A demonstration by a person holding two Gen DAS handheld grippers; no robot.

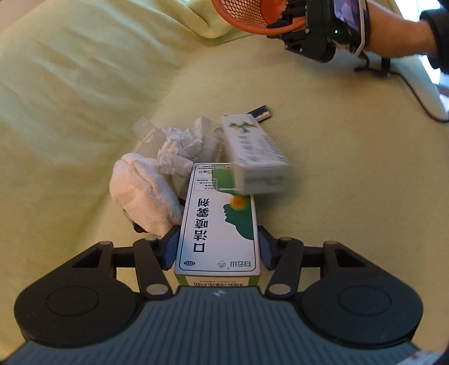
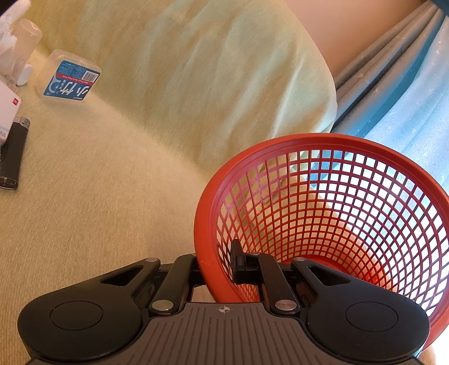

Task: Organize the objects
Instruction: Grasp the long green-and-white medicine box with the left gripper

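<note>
My left gripper (image 1: 219, 248) is shut on a white and green medicine box (image 1: 219, 221), its blue pads pressing the box's two long sides near its close end. A second white box (image 1: 255, 151), blurred, lies tilted over the far end of the held box. Beside them on the yellow-green bedspread lie a white rolled cloth (image 1: 143, 199), crumpled tissue (image 1: 179, 146) and a dark lighter (image 1: 261, 112). At the top right, my right gripper (image 1: 283, 19) grips the red mesh basket (image 1: 241, 14). In the right wrist view the right gripper (image 2: 217, 264) is shut on the basket's rim (image 2: 308, 140), and the basket is tipped with nothing inside.
A clear box of floss picks (image 2: 70, 81) with a blue label lies at the back left beside the lighter (image 2: 14, 151) and a white box (image 2: 7, 109). A folded blanket (image 2: 224, 70) rises behind. Blue curtains (image 2: 393, 84) hang at the right. A black cable (image 1: 415, 95) trails over the bed.
</note>
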